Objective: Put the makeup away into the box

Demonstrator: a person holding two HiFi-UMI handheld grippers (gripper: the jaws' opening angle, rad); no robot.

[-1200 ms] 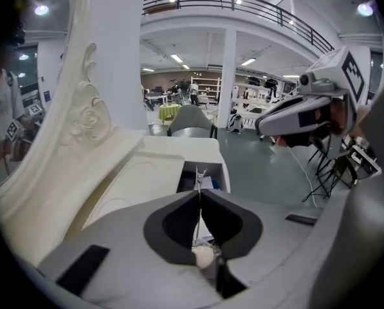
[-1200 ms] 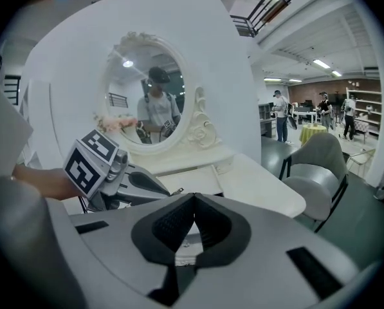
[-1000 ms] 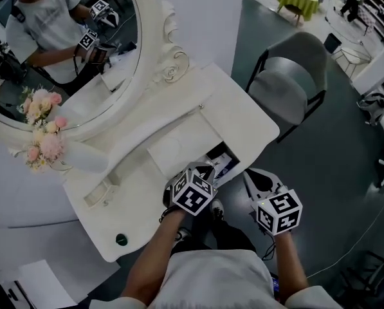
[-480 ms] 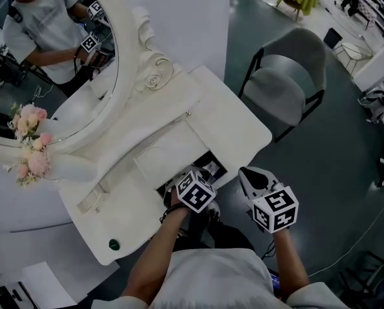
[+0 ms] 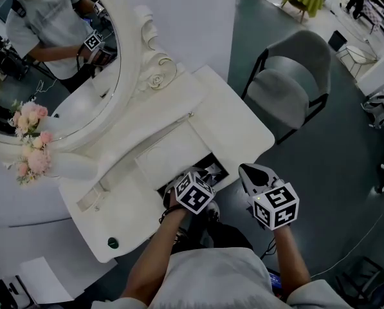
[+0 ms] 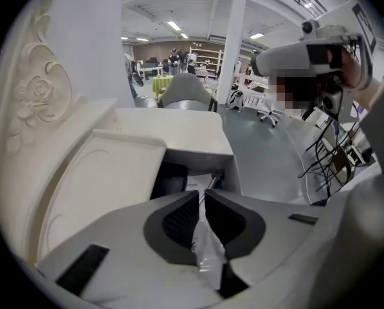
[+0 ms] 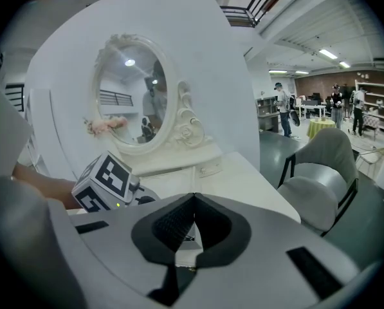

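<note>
The left gripper [image 6: 202,198] fingers are opening, still narrow, with a clear makeup sachet [image 6: 208,253] between them, over the open box [image 6: 195,158] at 4 o'clock on the tabletop [image 5: 237,118]. The right gripper [image 7: 193,201] fingers are closed on nothing (the box contents are too dark to make out).

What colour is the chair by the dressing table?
Grey chair, black frame; head view shows it best.

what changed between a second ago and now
The left hand-held gripper came down closer to the open drawer, and its jaws are opening with the clear packet between them. The right hand-held gripper stayed beside it, shut; the dressing table is unchanged.
</note>
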